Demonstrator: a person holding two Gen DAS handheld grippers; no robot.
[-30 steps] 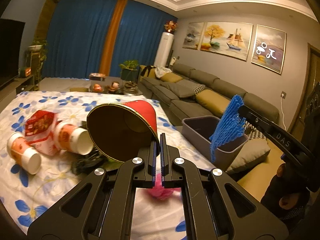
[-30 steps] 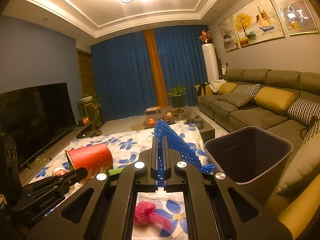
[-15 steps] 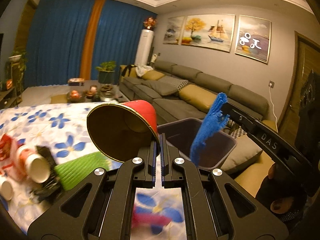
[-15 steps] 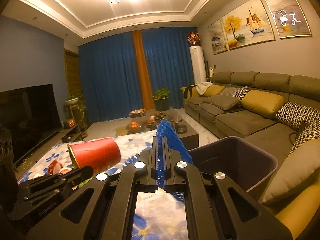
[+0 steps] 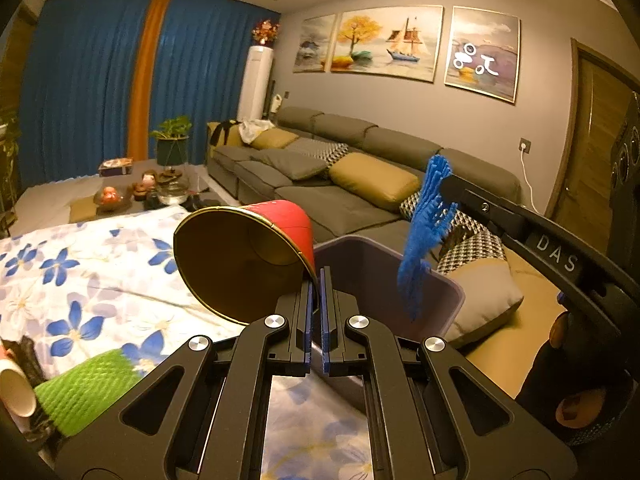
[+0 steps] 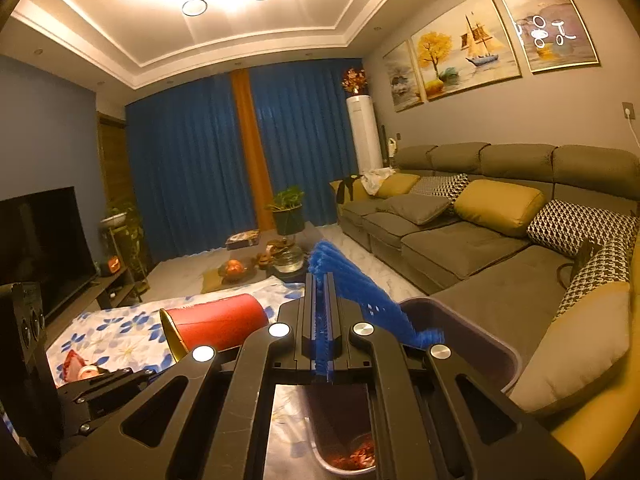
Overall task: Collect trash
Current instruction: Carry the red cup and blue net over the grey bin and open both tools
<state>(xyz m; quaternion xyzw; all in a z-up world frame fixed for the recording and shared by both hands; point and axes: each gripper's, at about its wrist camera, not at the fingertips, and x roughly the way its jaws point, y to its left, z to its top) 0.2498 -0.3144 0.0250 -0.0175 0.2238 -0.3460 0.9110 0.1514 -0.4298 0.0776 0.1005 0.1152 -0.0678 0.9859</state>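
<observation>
Dim living room, flowered bedsheet spread in front of a grey sofa. My left claw (image 5: pixel 318 276) is clamped on the rim of a red paper cup (image 5: pixel 256 252); it lies on its side, mouth toward me, long axis running away to the sofa. It looks light and crushable, so the rim is the place to pinch. My right claw (image 6: pixel 320 280) is clamped on a strip of blue foam netting (image 6: pixel 360 296), soft and floppy, drooping over the bin (image 6: pixel 496 344) at the sheet's right edge.
</observation>
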